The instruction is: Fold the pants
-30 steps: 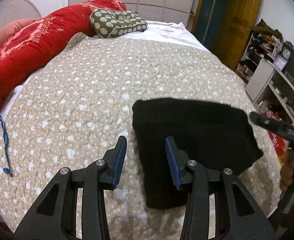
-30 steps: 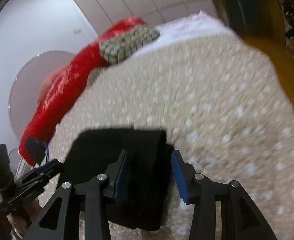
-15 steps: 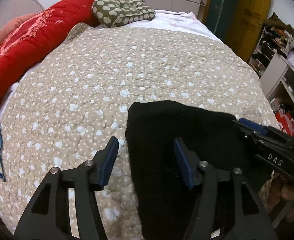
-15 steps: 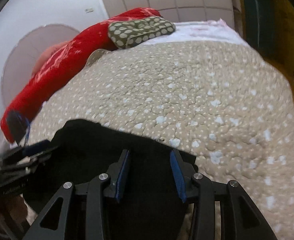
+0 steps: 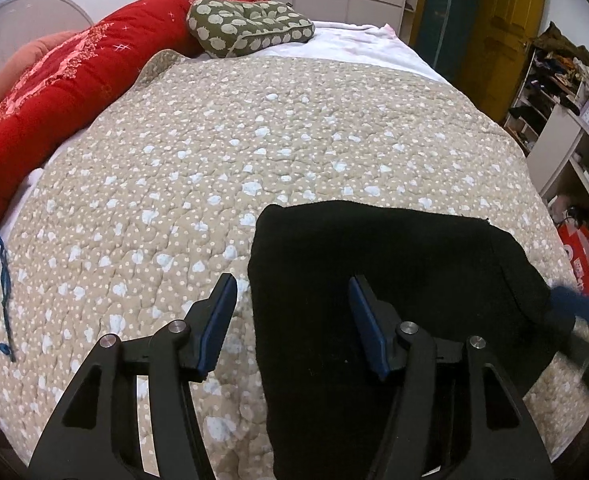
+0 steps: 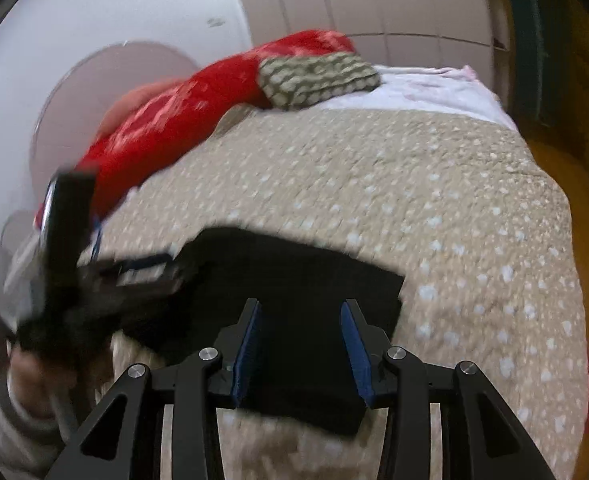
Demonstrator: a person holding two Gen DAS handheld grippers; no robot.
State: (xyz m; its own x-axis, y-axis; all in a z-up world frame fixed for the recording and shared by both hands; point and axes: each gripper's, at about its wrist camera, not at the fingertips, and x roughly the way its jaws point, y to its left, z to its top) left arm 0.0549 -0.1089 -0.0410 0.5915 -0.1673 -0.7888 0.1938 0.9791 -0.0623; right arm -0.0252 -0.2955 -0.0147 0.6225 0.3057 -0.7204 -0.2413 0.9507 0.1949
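Note:
The black pants [image 5: 374, 264] lie folded into a compact block on the beige dotted quilt [image 5: 214, 152], near its front right edge. My left gripper [image 5: 290, 292] is open and empty, just above the block's left edge, which runs between its fingers. My right gripper [image 6: 300, 316] is open and empty over the right part of the pants [image 6: 302, 280]. The right gripper shows as a blur at the right edge of the left wrist view [image 5: 582, 312]. The left gripper shows blurred in the right wrist view [image 6: 134, 272].
A red duvet [image 5: 54, 92] and a green patterned cushion [image 5: 246, 28] lie at the head of the bed. A blue cord [image 5: 4, 280] lies at the quilt's left edge. Shelves [image 5: 566, 128] and a yellow door [image 5: 498, 20] stand to the right.
My left gripper has opened wider and shifted slightly over the pants' left edge. My right gripper has pulled back and swung, with its view now blurred. The pants stay folded in place.

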